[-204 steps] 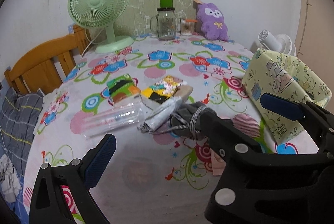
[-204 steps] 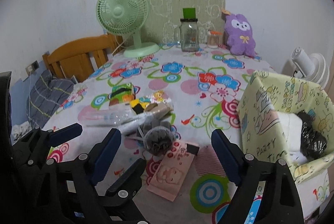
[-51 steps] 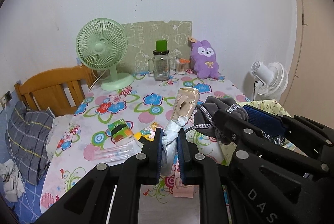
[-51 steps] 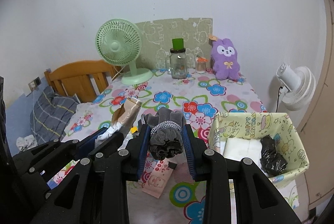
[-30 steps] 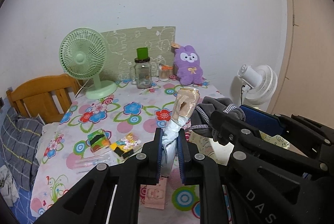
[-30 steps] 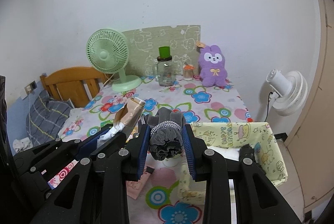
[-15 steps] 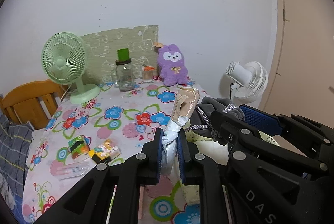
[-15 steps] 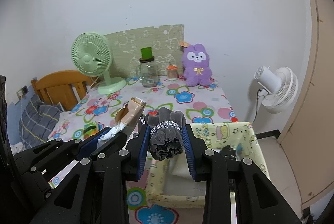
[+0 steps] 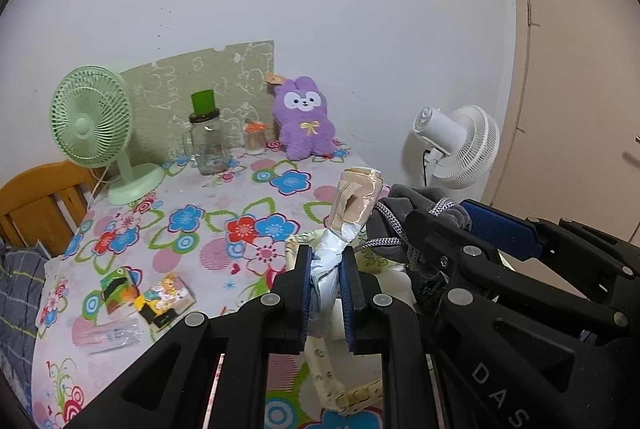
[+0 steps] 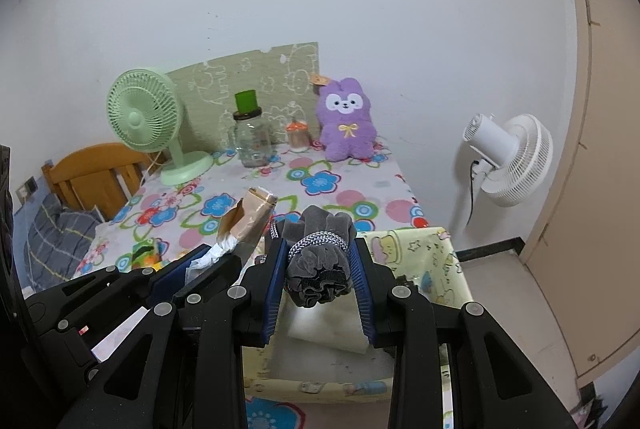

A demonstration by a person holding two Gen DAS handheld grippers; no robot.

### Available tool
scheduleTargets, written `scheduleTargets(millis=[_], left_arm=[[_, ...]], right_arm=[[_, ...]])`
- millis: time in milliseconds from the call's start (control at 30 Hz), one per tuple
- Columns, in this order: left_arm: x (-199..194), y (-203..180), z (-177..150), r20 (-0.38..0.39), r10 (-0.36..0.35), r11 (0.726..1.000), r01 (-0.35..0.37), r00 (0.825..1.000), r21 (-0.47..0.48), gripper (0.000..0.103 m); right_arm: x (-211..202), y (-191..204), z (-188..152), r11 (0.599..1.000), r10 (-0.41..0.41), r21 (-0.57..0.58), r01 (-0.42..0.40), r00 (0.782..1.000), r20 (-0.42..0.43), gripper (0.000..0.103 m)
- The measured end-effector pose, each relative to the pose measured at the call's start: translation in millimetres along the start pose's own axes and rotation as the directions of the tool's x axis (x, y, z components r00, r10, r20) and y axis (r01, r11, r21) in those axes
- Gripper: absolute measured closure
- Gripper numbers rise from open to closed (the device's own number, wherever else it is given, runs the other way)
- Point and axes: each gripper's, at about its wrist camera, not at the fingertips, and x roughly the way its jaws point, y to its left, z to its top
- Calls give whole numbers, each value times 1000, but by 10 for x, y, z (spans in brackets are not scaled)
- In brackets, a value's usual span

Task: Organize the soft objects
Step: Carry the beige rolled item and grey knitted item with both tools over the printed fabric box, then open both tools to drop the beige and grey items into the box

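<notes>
Left gripper [image 9: 325,283]: clenched on a plastic-wrapped packet [image 9: 347,219], beige end standing up past the fingertips.
Right gripper [image 10: 319,271]: grasping a grey rolled cloth [image 10: 319,261] bound with a braided cord, held just above the yellow bin [image 10: 432,261].
Bin: directly below and ahead of both grippers, at the near edge of the flowered table [image 10: 256,205]; white padding already inside.
Step, judged: carrying both soft things over the bin for the drop.
Doing it well: centre each load over the opening, lower inside the walls, then release; keep the two grippers from knocking together.
Count: two grippers, two held things, one bin.
Left on table: about three small packets [image 9: 160,303], off to the left gripper's left.
</notes>
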Motion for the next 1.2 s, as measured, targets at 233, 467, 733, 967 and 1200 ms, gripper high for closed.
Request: scheduleTargets(millis=[233,467,733,967,1200], left_arm=[[212,-138,2,-30,-26,1000,26,999,13,92],[449,-263,-35,-77,-45,998,48,996,33,91],[686,-335,-99,-140,-52,997,59,989,44,90],[747,-346,-117,-165,-35,998,44,986,48,53],[759,-335,-111,-183,-45,997,56,982,52,28]], right_arm=[[141,-192,-30,1000,-23,20,23,999,-24,67],[317,-378,-100,998,-40,54,43,997,-61,67],[523,-521,-199,996,-54,71,62,992,-112,67],[627,-556,-224,995,-41,84,52,991,-127,67],[756,-563,-201,995,-1,103,17,989,-148,68]])
